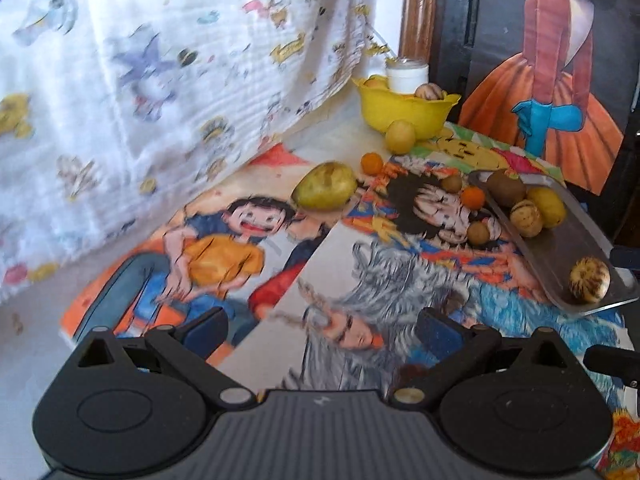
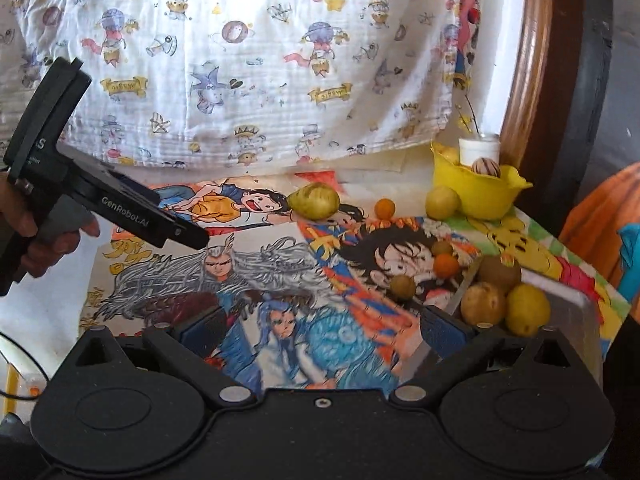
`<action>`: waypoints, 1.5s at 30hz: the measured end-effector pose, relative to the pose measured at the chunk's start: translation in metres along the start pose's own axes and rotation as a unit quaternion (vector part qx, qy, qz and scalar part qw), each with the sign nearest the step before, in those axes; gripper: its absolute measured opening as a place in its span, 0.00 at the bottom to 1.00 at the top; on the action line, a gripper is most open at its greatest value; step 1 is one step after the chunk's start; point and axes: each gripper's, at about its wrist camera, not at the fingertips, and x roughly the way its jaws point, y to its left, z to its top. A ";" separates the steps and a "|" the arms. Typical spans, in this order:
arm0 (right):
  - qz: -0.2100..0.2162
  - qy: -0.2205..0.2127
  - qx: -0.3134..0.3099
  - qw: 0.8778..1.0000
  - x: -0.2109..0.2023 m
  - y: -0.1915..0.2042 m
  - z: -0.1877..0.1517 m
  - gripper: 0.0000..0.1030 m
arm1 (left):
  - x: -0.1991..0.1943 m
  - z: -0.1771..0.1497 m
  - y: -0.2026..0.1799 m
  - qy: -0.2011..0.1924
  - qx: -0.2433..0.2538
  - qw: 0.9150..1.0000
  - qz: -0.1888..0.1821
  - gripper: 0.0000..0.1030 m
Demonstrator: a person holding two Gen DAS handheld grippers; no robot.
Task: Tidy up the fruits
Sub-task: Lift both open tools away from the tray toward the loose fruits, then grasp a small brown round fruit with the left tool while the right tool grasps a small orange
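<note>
Part done, I'd say: several fruits sit in the metal tray (image 1: 560,280) at right and some in the far yellow bowl (image 1: 400,114), while the mango (image 1: 324,191) and small oranges (image 1: 372,163) lie loose on the surface, both grippers' fingers (image 1: 438,330) spread and empty.

Black left gripper (image 2: 192,236) body printed "GenRobot.AI", blue-padded jaws.

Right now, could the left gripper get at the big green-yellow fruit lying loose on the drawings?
Probably yes: the left gripper is open and empty, and only bare drawings lie between it and the green-yellow fruit.
</note>
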 end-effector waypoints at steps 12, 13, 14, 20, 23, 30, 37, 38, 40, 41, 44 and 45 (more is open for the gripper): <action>-0.030 0.024 -0.098 0.994 0.015 -0.054 0.021 0.99 | 0.028 0.023 -0.027 -0.021 0.033 0.998 -0.048 1.00; -0.031 0.024 -0.100 0.994 0.018 -0.059 0.022 0.99 | 0.031 0.024 -0.029 -0.021 0.037 0.998 -0.051 1.00; -0.031 0.026 -0.106 0.994 0.021 -0.065 0.025 0.99 | 0.033 0.026 -0.032 -0.021 0.041 0.997 -0.055 1.00; -0.046 0.036 -0.146 0.988 0.044 -0.097 0.043 0.99 | 0.046 0.039 -0.058 -0.030 0.080 0.994 -0.075 1.00; -0.048 0.042 -0.159 0.985 0.059 -0.113 0.050 0.99 | 0.053 0.043 -0.072 -0.036 0.105 0.990 -0.084 1.00; -0.036 0.056 -0.158 0.985 0.103 -0.141 0.059 0.98 | 0.080 0.047 -0.095 -0.025 0.131 0.985 -0.106 1.00; -0.009 0.080 -0.172 0.982 0.145 -0.143 0.058 0.80 | 0.106 0.046 -0.107 -0.005 0.130 0.984 -0.122 0.99; -0.004 0.084 -0.174 0.981 0.149 -0.142 0.057 0.78 | 0.109 0.046 -0.107 -0.005 0.128 0.984 -0.125 0.99; 0.005 0.094 -0.180 0.979 0.157 -0.140 0.055 0.71 | 0.113 0.047 -0.108 -0.005 0.121 0.984 -0.128 0.98; 0.008 0.099 -0.182 0.978 0.160 -0.138 0.053 0.69 | 0.115 0.047 -0.109 -0.004 0.119 0.984 -0.129 0.96; 0.015 0.109 -0.178 0.978 0.168 -0.138 0.052 0.60 | 0.120 0.048 -0.111 -0.002 0.119 0.984 -0.135 0.92; 0.017 0.112 -0.176 0.978 0.170 -0.138 0.051 0.56 | 0.121 0.049 -0.112 -0.003 0.120 0.983 -0.136 0.91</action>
